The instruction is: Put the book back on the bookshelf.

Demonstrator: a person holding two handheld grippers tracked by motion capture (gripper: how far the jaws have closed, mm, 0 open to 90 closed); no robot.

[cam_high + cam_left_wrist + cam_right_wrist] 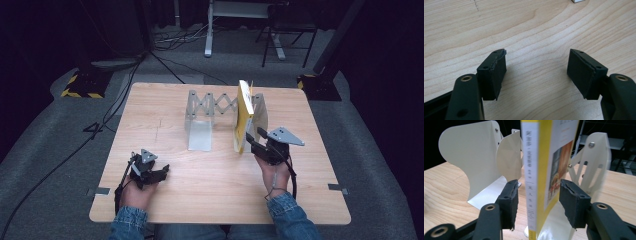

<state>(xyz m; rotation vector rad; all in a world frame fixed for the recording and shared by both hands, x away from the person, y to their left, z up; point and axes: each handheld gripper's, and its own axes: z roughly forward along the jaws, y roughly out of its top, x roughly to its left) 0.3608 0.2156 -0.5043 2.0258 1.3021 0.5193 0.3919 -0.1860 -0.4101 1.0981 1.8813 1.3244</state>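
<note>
One yellow-and-white book [541, 170] stands upright on its lower edge on the pale wooden surface [200, 175], spine toward the right gripper [537, 195], leaning against the right plate of a white metal expanding bookend rack [210, 112]. It sits between the right gripper's jaws, which are spread with a gap on either side. Well apart, the left gripper [536, 67] rests with jaws spread over bare wood.

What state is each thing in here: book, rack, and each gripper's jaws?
Book: upright in the rack, between the right gripper's open jaws, not pressed.
Expanding rack: stretched open, standing on the table.
Right gripper: jaws open, astride the book.
Left gripper: jaws open, nothing between them.
</note>
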